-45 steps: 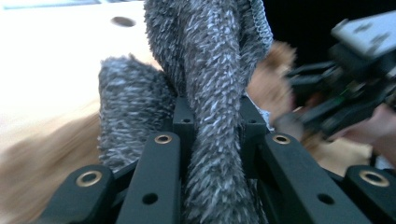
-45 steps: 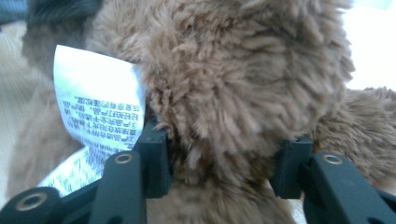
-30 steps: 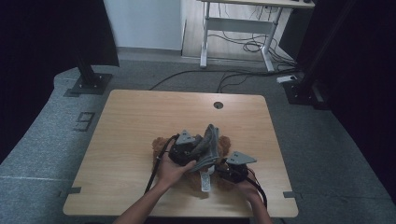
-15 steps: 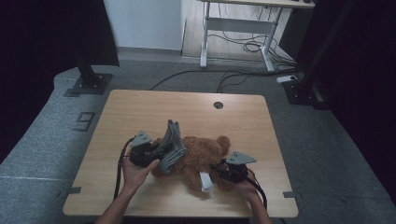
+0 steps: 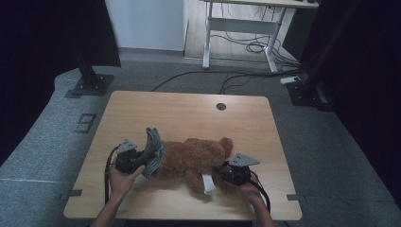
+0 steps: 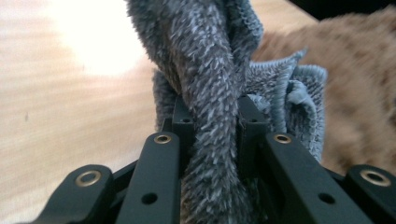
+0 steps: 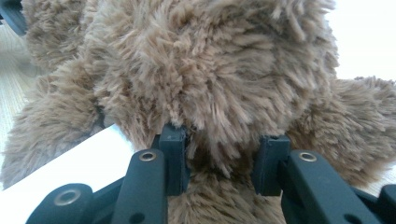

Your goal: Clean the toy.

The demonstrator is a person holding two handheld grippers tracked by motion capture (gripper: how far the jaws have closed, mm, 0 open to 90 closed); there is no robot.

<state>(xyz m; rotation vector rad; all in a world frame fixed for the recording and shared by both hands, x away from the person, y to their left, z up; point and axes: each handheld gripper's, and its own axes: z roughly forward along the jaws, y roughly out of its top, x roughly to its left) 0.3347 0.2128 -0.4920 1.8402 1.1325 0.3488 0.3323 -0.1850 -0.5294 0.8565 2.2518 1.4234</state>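
A brown teddy bear (image 5: 196, 158) lies on its side near the front of the wooden table (image 5: 189, 113), a white tag (image 5: 208, 183) hanging from it. My left gripper (image 5: 142, 161) is shut on a grey fuzzy cloth (image 5: 153, 151) at the bear's left end. In the left gripper view the cloth (image 6: 210, 93) is pinched between the black jaws, with the bear (image 6: 359, 84) behind it. My right gripper (image 5: 222, 175) is shut on the bear's fur at its right end. In the right gripper view a tuft of the bear (image 7: 210, 84) fills the gap between the jaws beside the white tag (image 7: 79, 163).
A round cable hole (image 5: 221, 106) sits near the table's far edge. Behind the table stand a desk frame (image 5: 241, 33) with loose cables on the floor and two black stand bases (image 5: 90, 85).
My left gripper has carried the grey cloth leftwards, off the bear's middle to its left end. The right gripper has stayed on the bear.
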